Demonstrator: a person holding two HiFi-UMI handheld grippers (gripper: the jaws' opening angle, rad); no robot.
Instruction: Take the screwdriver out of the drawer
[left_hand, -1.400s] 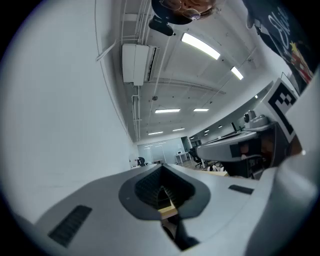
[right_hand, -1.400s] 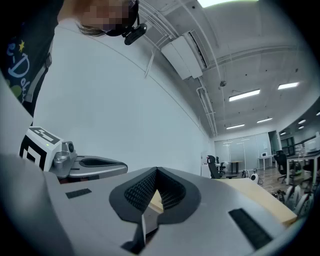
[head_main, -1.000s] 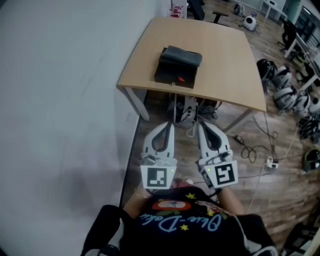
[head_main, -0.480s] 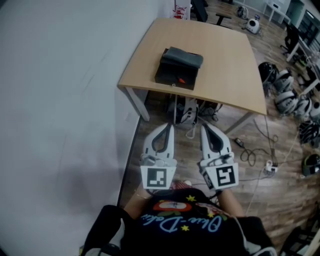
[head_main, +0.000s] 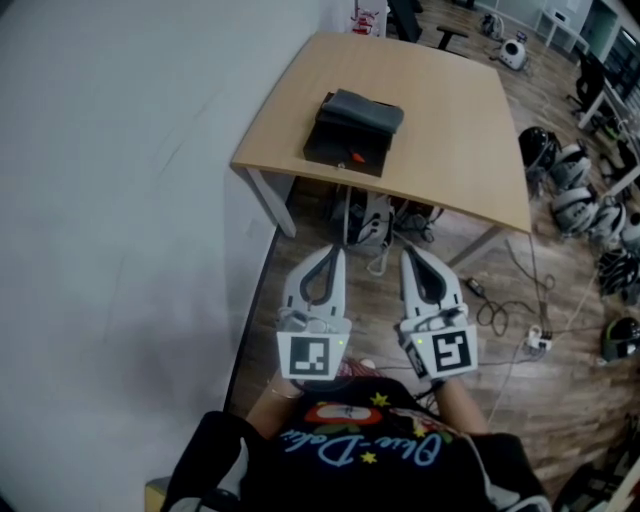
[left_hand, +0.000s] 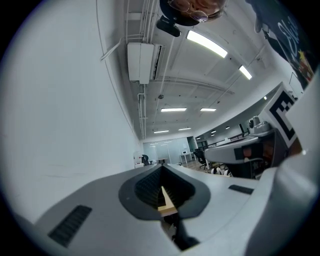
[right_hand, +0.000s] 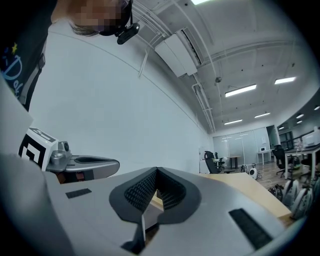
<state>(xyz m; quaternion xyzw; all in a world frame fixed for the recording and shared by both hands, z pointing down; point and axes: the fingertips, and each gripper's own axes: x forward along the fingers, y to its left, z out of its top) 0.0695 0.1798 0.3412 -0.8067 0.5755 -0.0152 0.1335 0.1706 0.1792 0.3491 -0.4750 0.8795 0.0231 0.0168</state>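
Observation:
A black drawer box (head_main: 353, 124) sits on the wooden table (head_main: 450, 130), near its front edge. Its drawer is pulled out towards me, and a small orange-red item (head_main: 356, 156) lies in it, too small to identify. Both grippers are held close to my body, well short of the table and above the floor. My left gripper (head_main: 339, 252) is shut with nothing in it, its jaws meeting at the tip (left_hand: 161, 169). My right gripper (head_main: 405, 254) is beside it, also shut and empty (right_hand: 156, 171). Each points towards the table.
A white wall (head_main: 110, 200) runs along the left, right up to the table's edge. Under the table are white legs (head_main: 268, 205), a white device (head_main: 372, 222) and cables (head_main: 500, 305). Several helmets (head_main: 570, 185) lie on the wooden floor to the right.
Both grippers stay put, shut, in front of my body. Only the head view has shifted slightly, so the table sits a little further left in the picture.

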